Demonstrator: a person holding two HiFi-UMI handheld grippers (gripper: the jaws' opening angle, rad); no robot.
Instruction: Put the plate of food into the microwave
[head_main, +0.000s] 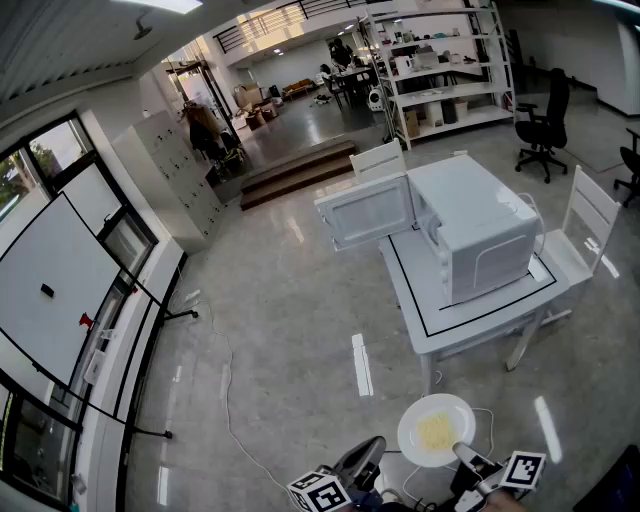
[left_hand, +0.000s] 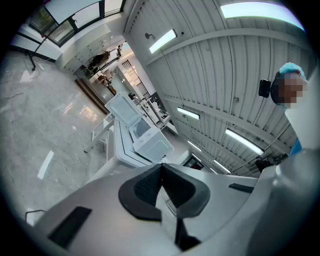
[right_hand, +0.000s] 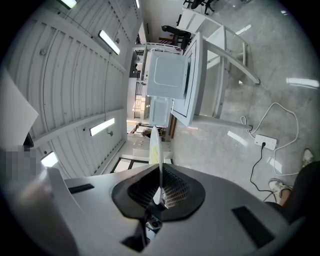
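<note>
A white plate (head_main: 437, 430) with a flat yellow piece of food on it hangs low over the floor. My right gripper (head_main: 464, 455) is shut on its near rim. In the right gripper view the plate (right_hand: 154, 150) shows edge-on, pinched between the dark pads (right_hand: 172, 192). The white microwave (head_main: 472, 228) stands on a white table (head_main: 480, 318) some way ahead, its door (head_main: 365, 210) swung wide open to the left. It also shows far off in the right gripper view (right_hand: 167, 75) and the left gripper view (left_hand: 147, 137). My left gripper (head_main: 362, 460) is shut with nothing in it, left of the plate.
White chairs (head_main: 590, 215) stand around the table, and one more (head_main: 378, 160) behind it. A power strip (right_hand: 265, 142) with cables lies on the floor near my feet. A whiteboard on a stand (head_main: 60, 290) is at the left. Steps (head_main: 295, 170) and shelves (head_main: 440, 70) are beyond.
</note>
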